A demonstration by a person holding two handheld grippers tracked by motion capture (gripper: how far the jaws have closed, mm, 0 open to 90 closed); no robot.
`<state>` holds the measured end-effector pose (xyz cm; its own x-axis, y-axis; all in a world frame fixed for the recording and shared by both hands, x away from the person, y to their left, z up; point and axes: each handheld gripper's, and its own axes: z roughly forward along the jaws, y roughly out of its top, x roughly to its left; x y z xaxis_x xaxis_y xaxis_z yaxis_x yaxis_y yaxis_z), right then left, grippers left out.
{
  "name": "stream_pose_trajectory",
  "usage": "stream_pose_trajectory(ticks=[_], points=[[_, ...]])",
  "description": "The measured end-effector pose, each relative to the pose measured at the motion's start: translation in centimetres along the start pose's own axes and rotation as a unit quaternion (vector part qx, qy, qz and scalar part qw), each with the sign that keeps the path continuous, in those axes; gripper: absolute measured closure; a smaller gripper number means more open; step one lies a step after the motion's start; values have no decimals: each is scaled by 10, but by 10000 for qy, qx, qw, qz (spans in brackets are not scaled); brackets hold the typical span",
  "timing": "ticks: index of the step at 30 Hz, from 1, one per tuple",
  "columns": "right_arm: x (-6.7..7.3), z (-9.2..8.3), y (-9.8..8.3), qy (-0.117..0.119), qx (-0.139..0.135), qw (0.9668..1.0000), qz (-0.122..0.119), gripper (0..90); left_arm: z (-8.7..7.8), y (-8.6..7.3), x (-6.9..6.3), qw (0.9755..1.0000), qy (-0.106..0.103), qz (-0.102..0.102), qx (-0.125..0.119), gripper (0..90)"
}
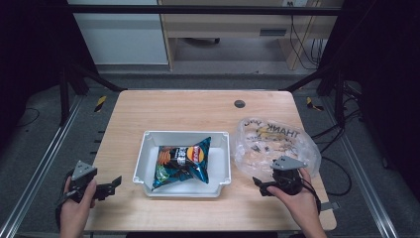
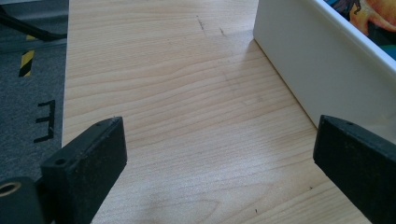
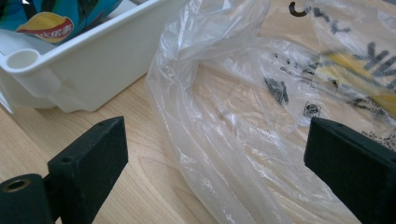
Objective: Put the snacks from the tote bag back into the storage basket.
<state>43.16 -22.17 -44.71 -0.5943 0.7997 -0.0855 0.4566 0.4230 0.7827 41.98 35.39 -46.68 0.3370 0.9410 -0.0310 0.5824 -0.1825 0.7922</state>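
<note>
A white bin sits mid-table and holds a blue chip bag. To its right lies a crumpled clear plastic bag printed with "THANK YOU". My left gripper rests at the table's front left, open, with bare wood between its jaws and the bin wall just to its right. My right gripper is open at the front edge of the plastic bag, whose folds lie between the jaws. The bin's corner and a bit of the chip bag are at that view's upper left.
The wooden table has a round cable hole at the back right. Dark floor with yellow-black tape marks lies beyond the left table edge. Bare wood stretches behind the bin.
</note>
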Motion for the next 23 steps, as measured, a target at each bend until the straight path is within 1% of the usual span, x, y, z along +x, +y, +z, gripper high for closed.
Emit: stream_pose_trajectory(ticks=[2, 5, 7, 11, 13, 15, 16, 18, 20, 23], points=[[-1, 2, -2, 3, 17, 10000, 34, 66, 0, 0, 0, 10000, 0, -37, -21, 25], [-1, 4, -6, 10, 36, 9999, 105, 64, 0, 0, 0, 10000, 11, -13, -13, 25], [-2, 5, -8, -4, 34, 9999, 102, 64, 0, 0, -1, 10000, 3, -37, -16, 25], [-2, 8, -13, -10, 26, 9999, 160, 63, 0, 0, 0, 10000, 17, -7, -3, 25], [-1, 9, -15, -36, 48, 9999, 124, 63, 1, 0, 0, 10000, 11, -8, -9, 25], [2, 10, -16, -103, 140, 9998, -1, 62, 1, 0, -1, 10000, -2, 5, -7, 25], [3, 10, -18, -99, 168, 9998, -53, 62, 1, 1, -1, 10000, -3, 27, 5, 25], [5, 10, -18, -110, 205, 9997, -107, 63, 1, 1, -2, 10000, -8, 35, 0, 25], [6, 9, -18, -199, 223, 9994, -188, 63, 0, 1, -1, 10000, -14, 15, -15, 25], [7, 11, -19, -160, 288, 9993, -157, 64, 0, 1, -1, 10000, -19, 8, -25, 25]])
